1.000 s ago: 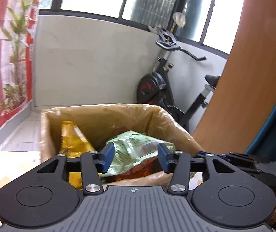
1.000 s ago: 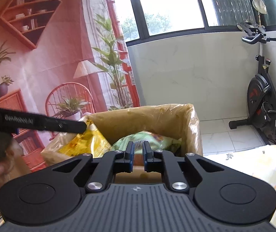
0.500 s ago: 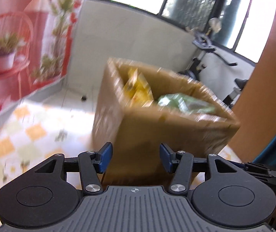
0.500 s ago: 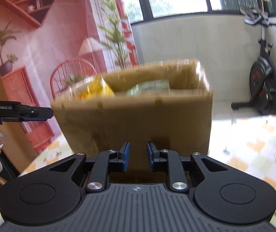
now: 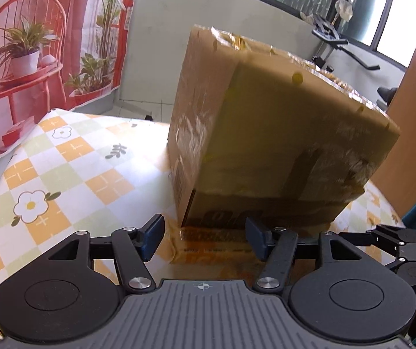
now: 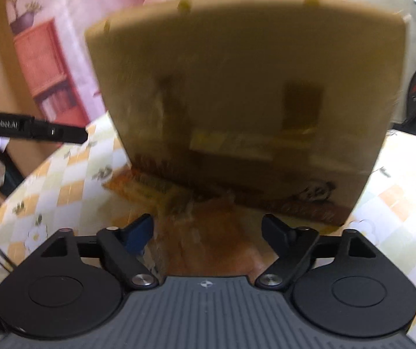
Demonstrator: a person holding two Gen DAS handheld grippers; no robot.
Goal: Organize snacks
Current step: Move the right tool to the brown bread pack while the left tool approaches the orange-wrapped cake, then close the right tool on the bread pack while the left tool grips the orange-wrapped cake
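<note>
From the left wrist, our left claw (image 5: pixel 204 239) hangs low and level, released and gripping nothing, just short of the cardboard box (image 5: pixel 280 133) standing on the checkered counter (image 5: pixel 62 168). From the right wrist, our right claw (image 6: pixel 206 236) is likewise spread wide near the box's (image 6: pixel 245 87) base; an orange snack packet (image 6: pixel 216 232), blurred, lies before the box between its fingers.

Daylight from blown-out windows (image 5: pixel 394 8) backlights the motion-blurred cardboard box (image 5: pixel 280 133), its near face in shadow, as fisheye distortion bends both frames' edges.
</note>
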